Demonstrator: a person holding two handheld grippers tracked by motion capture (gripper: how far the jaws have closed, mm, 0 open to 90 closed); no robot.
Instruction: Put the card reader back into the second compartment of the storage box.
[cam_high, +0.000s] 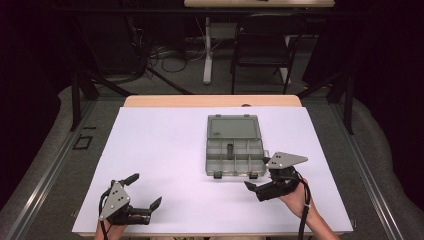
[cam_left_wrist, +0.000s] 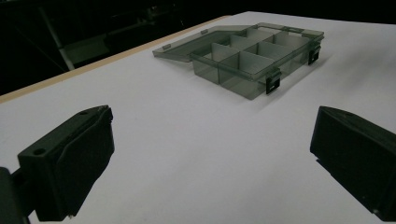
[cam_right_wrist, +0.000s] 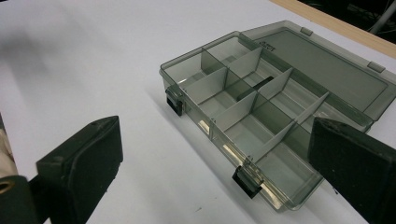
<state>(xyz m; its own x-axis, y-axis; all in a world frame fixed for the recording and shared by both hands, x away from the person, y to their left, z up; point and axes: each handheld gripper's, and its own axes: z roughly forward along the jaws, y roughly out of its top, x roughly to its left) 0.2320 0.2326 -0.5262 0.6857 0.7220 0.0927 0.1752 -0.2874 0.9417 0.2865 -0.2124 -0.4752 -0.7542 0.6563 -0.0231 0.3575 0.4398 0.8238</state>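
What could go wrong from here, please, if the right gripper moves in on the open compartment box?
The right gripper, open, sits just beside the box; the light plastic box might slide on the smooth table if nudged. A jaw could catch the thin dividers or front latches. The lid lies flat behind, so pushing the box may strain its hinge.

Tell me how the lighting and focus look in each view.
High view: white table bright, surroundings nearly black. Left gripper view: dim, box fairly sharp, near jaws soft. Right gripper view: brighter, glints along the box's front wall, jaws blurred.
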